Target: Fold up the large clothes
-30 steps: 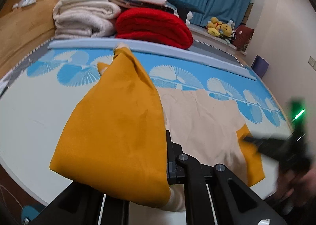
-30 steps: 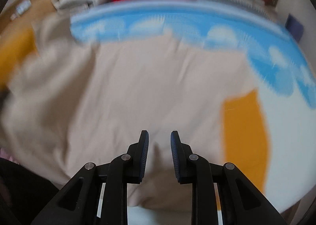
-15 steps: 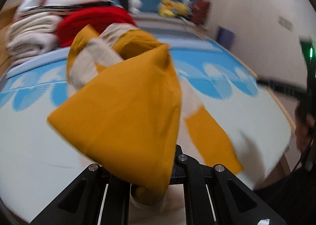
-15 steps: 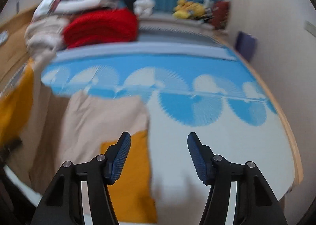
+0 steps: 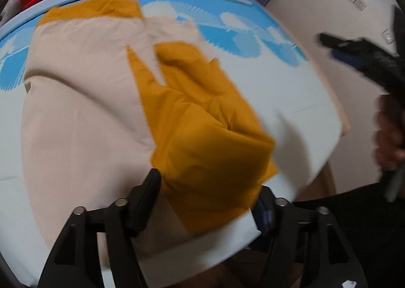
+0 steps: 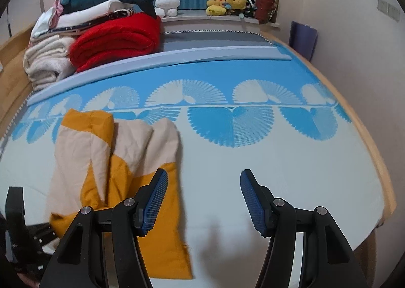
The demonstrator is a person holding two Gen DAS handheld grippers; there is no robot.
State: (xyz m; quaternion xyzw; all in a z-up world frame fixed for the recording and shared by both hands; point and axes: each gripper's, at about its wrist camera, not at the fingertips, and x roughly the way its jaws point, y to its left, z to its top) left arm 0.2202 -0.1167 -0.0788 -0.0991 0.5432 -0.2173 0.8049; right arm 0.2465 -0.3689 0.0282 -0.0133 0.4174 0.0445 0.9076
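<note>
A large beige and mustard garment (image 5: 83, 111) lies folded on the bed sheet (image 5: 298, 111). Its mustard flap (image 5: 202, 136) is draped over the beige part and reaches down between my left gripper's fingers. My left gripper (image 5: 206, 202) hovers over the near edge. Its jaws are opening and the pads stand clear of the cloth. In the right wrist view the garment (image 6: 114, 161) lies at the left. My right gripper (image 6: 203, 199) stands open over bare sheet to its right, with nothing between its fingers. It also shows blurred at the right of the left wrist view, right gripper (image 5: 354, 55).
A red blanket (image 6: 119, 37), white towels (image 6: 48, 60) and other folded bedding are stacked at the bed's far left. Plush toys (image 6: 227, 4) sit on the sill below blue curtains. The wooden bed frame (image 6: 379, 161) runs along the right, close to the wall.
My left gripper carried the pinched mustard cloth across, laid it over the beige part and opened. My right gripper opened wide and moved right, off the garment.
</note>
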